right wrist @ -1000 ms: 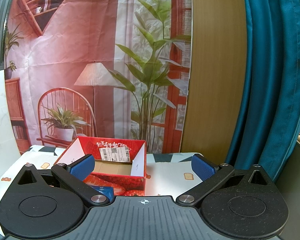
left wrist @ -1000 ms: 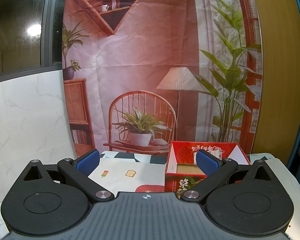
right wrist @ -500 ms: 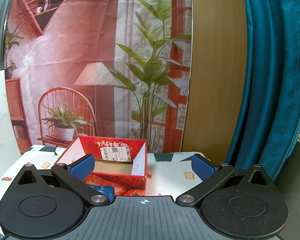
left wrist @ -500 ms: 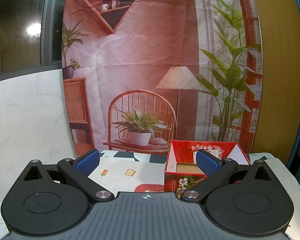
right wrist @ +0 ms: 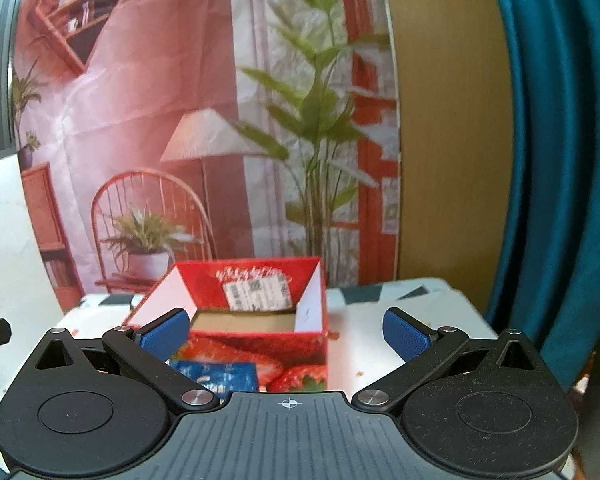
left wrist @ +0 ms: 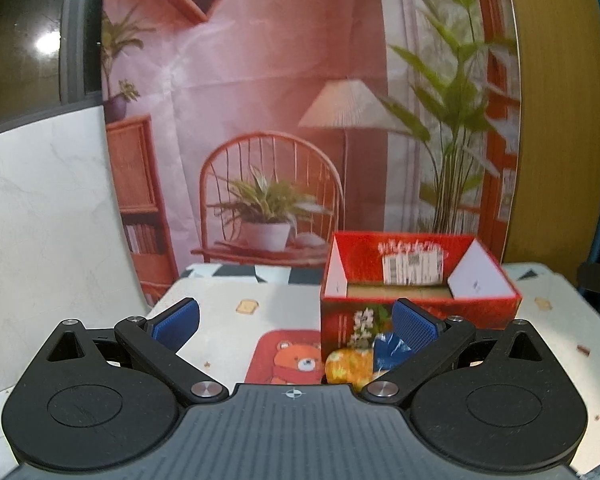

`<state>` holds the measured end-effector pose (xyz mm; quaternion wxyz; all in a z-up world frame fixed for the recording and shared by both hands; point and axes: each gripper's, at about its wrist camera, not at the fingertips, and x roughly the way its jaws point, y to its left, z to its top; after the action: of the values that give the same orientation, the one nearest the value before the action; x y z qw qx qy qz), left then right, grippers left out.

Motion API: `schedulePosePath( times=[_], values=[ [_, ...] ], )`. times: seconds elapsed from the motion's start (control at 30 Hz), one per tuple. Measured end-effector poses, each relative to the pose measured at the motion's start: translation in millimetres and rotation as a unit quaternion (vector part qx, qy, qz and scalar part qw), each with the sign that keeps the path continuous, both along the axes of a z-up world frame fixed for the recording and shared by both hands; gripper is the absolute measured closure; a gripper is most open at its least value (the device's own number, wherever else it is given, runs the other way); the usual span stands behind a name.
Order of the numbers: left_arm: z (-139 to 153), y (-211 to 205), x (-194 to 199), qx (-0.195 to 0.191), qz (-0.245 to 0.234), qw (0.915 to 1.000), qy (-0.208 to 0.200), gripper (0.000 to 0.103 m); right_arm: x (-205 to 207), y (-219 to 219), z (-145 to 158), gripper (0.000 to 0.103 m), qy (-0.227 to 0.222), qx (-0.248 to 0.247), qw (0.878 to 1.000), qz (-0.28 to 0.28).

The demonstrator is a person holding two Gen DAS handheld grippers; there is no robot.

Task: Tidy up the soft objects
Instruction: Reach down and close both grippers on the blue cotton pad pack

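Note:
An open red cardboard box (left wrist: 420, 308) printed with strawberries stands on the table, and it also shows in the right wrist view (right wrist: 256, 344). In front of it lie a red bear-print soft item (left wrist: 288, 356), an orange soft item (left wrist: 346, 366) and a blue packet (left wrist: 386, 350), which also shows in the right wrist view (right wrist: 216, 376). My left gripper (left wrist: 296, 320) is open and empty, above and short of these items. My right gripper (right wrist: 286, 330) is open and empty, in front of the box.
The table (left wrist: 228, 308) has a white cloth with small printed pictures. A printed backdrop (left wrist: 260, 120) hangs behind it. A white marble panel (left wrist: 40, 220) stands at the left. A teal curtain (right wrist: 560, 160) hangs at the right, past the table edge.
Both grippers have tilted downward and moved nearer the table, so the box looks larger and the soft items in front of it have come into view. Both stay open.

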<state>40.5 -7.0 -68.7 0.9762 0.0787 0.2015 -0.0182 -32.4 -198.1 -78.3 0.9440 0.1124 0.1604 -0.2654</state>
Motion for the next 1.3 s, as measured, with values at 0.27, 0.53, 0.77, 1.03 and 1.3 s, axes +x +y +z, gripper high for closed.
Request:
schedulePosePath(
  times=[0.27, 0.53, 0.77, 1.03, 1.3],
  values=[
    [-40, 0, 33, -0.02, -0.001, 0.9992, 0.035, 0.0, 33, -14, -41, 0.0, -0.01, 0.055, 0.998, 0.033],
    [-69, 3, 55, -0.059, 0.011, 0.994, 0.091, 0.0, 62, -30, -70, 0.0, 0.026, 0.054, 0.998, 0.034],
    [-86, -6, 68, -0.06, -0.012, 0.9918, 0.112, 0.003, 80, -39, -97, 0.0, 0.058, 0.069, 0.995, 0.036],
    [-114, -21, 87, -0.061, -0.062, 0.9865, 0.139, 0.041, 96, -30, -131, 0.026, 0.072, 0.069, 0.991, 0.093],
    [-146, -31, 99, -0.11, -0.112, 0.973, 0.169, 0.049, 99, -26, -158, 0.043, 0.054, 0.084, 0.986, 0.133]
  ],
)
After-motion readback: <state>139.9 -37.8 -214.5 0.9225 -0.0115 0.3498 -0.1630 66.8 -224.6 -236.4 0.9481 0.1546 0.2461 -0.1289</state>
